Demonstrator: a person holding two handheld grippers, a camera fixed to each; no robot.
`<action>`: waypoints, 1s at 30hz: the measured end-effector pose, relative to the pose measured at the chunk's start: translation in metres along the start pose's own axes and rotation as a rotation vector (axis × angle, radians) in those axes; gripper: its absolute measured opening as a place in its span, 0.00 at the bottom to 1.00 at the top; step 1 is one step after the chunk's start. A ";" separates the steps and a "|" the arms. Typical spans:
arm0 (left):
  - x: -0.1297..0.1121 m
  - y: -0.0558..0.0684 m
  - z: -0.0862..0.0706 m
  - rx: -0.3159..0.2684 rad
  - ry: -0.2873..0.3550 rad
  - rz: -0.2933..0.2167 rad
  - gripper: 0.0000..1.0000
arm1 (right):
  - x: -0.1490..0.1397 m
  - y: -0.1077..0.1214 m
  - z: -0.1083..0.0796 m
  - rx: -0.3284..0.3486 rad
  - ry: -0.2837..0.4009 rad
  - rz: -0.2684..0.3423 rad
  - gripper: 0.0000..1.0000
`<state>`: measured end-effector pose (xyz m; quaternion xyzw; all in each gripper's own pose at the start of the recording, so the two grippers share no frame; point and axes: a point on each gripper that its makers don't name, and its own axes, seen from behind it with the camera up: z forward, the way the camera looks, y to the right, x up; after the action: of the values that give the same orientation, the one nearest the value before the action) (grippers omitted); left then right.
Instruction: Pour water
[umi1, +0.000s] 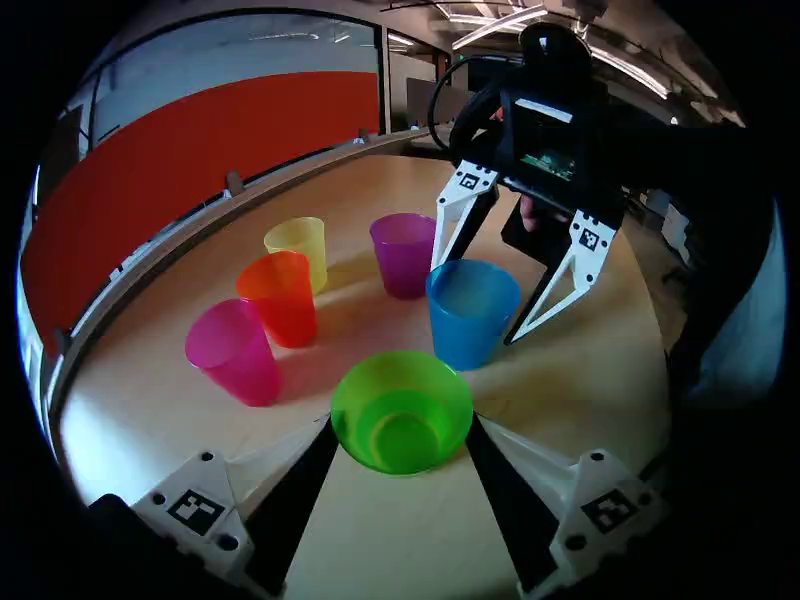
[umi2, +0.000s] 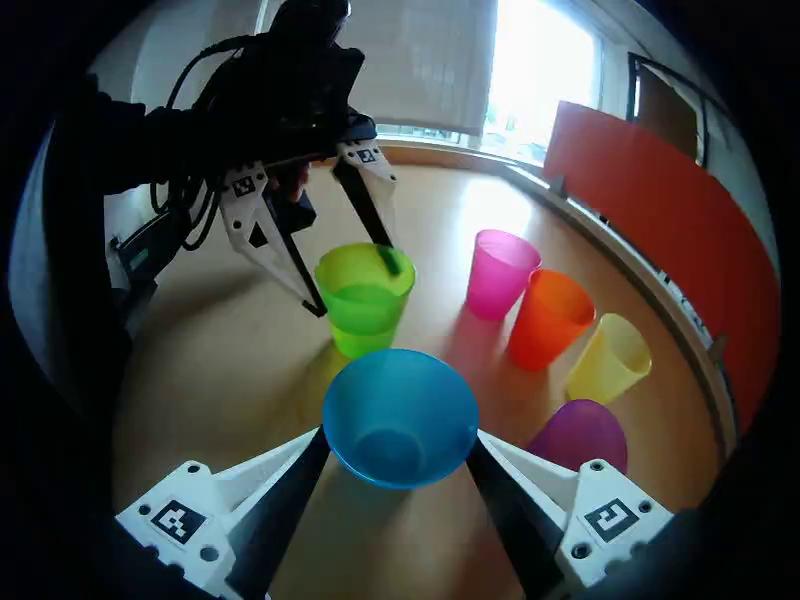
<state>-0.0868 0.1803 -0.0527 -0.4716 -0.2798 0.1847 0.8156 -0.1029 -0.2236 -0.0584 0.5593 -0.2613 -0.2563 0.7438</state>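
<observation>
A green cup stands on the wooden table, and my left gripper is shut on its sides. The right gripper view shows the same green cup farther off, with the left gripper around it. A blue cup sits between the fingers of my right gripper, which press on both its sides. In the left gripper view the blue cup rests upright just beyond the green one, inside the right gripper. Whether either cup holds water I cannot tell.
Several more cups stand in an arc: pink, orange, yellow and purple. A red partition runs along the table's far edge. A person's dark sleeve is behind the left gripper.
</observation>
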 end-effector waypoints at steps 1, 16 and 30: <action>0.000 0.000 0.000 -0.001 -0.001 -0.002 0.89 | 0.000 0.000 0.000 -0.001 0.000 0.000 0.99; -0.010 -0.002 -0.001 0.009 -0.030 -0.001 0.90 | -0.006 0.000 -0.012 -0.020 -0.002 0.003 0.99; -0.028 -0.009 -0.016 0.048 -0.074 0.002 0.90 | -0.026 -0.002 -0.032 -0.046 -0.020 0.032 0.99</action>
<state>-0.0979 0.1490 -0.0591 -0.4451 -0.3050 0.2094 0.8155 -0.1007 -0.1840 -0.0711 0.5353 -0.2718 -0.2560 0.7577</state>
